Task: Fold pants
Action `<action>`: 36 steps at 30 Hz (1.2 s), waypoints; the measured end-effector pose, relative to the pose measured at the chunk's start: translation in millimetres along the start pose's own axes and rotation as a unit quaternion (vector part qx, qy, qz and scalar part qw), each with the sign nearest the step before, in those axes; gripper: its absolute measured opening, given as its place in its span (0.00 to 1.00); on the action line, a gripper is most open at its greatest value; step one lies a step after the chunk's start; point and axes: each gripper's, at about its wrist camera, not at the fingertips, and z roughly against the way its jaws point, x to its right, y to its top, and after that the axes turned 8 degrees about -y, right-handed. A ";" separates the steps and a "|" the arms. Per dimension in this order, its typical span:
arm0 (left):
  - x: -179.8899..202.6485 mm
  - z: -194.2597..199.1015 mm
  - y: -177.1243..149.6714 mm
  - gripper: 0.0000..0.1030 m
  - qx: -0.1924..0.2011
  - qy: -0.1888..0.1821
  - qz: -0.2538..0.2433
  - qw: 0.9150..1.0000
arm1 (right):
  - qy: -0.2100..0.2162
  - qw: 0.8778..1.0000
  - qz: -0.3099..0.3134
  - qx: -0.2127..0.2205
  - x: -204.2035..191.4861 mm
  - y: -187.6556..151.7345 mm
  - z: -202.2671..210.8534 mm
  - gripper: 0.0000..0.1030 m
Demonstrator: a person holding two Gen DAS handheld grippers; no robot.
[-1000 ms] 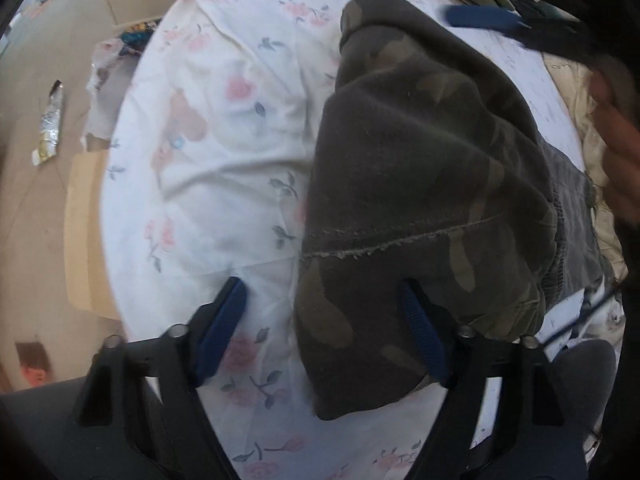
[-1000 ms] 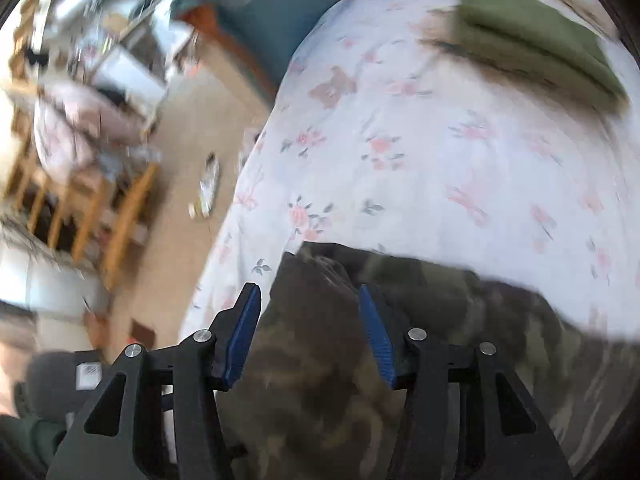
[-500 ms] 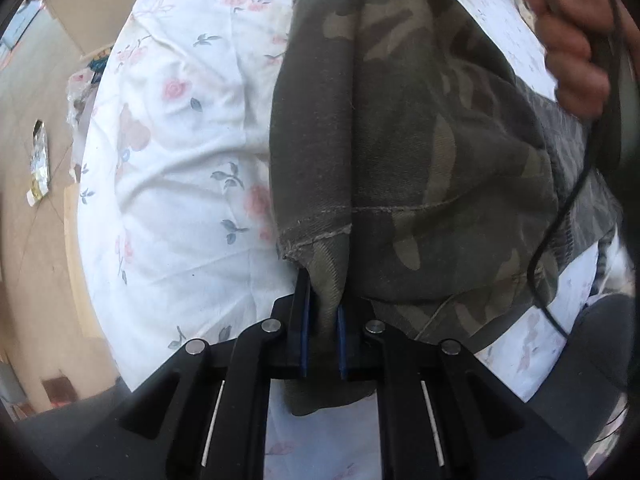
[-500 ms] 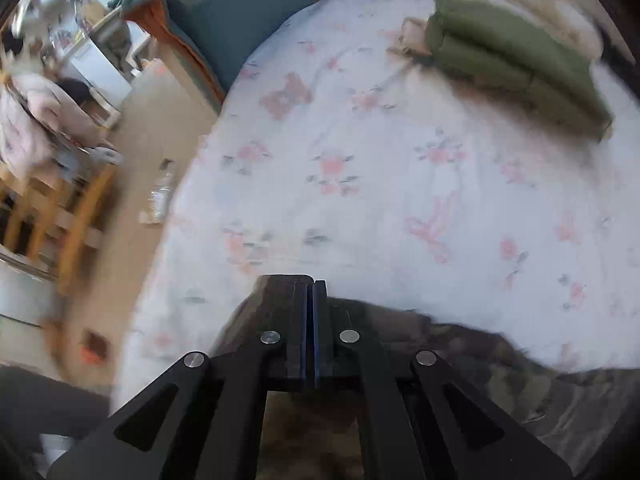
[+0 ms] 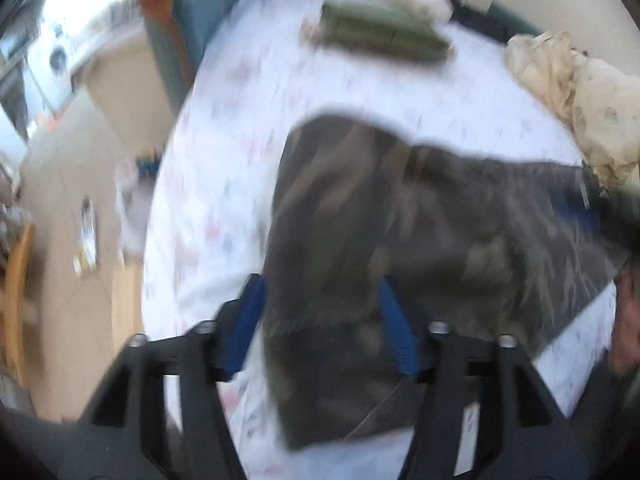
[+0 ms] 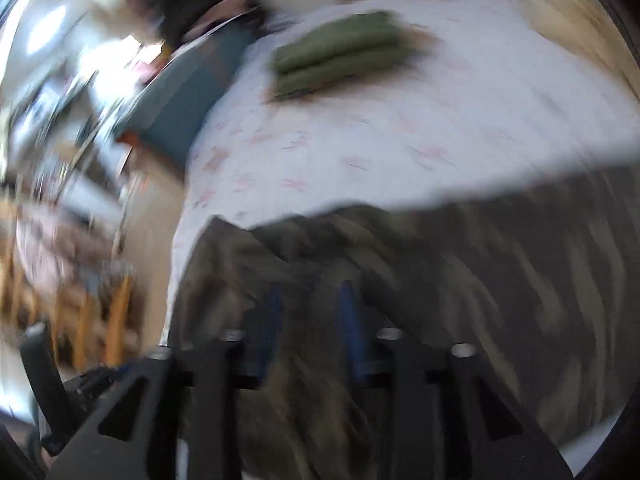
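Both my left fingers (image 5: 320, 320) and right fingers (image 6: 308, 320) spread over the pants (image 5: 420, 220); I should flatten the fold evenly on the bed (image 5: 224, 160).

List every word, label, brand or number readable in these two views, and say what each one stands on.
None can be read.
Both views are motion-blurred.
The wrapper on the floor may carry print, but it is too blurred to read.
The camouflage pants, folded green garment and floral bedsheet show no lettering.
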 end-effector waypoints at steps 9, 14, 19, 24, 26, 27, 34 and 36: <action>68.6 -41.8 10.2 0.71 -0.038 -0.002 -0.084 0.996 | -0.058 0.913 -0.401 0.046 200.3 -97.5 49.9 0.66; 74.3 -91.2 -10.6 0.71 -0.113 0.006 -0.104 0.988 | -0.061 0.891 -0.446 0.059 254.4 -86.2 42.5 0.70; 68.1 -95.2 -13.9 0.76 -0.107 -0.002 -0.093 0.990 | -0.093 0.894 -0.424 0.112 279.7 -30.2 46.7 0.72; 60.9 -90.5 -19.4 0.77 -0.103 -0.015 -0.094 0.990 | -0.134 0.893 -0.399 0.159 319.9 3.4 59.6 0.67; 60.1 -90.1 -20.8 0.77 -0.101 -0.016 -0.097 0.990 | -0.142 0.894 -0.396 0.152 331.6 12.3 58.9 0.66; 60.2 -90.2 -21.2 0.78 -0.099 -0.016 -0.099 0.990 | -0.144 0.895 -0.394 0.153 333.3 14.9 59.2 0.66; 61.1 -96.2 -17.6 0.80 -0.100 -0.022 -0.099 0.990 | -0.127 0.896 -0.383 0.187 340.8 32.7 60.4 0.46; 62.4 -97.6 -16.0 0.81 -0.104 -0.015 -0.096 0.990 | -0.127 0.896 -0.377 0.196 334.9 34.0 64.5 0.10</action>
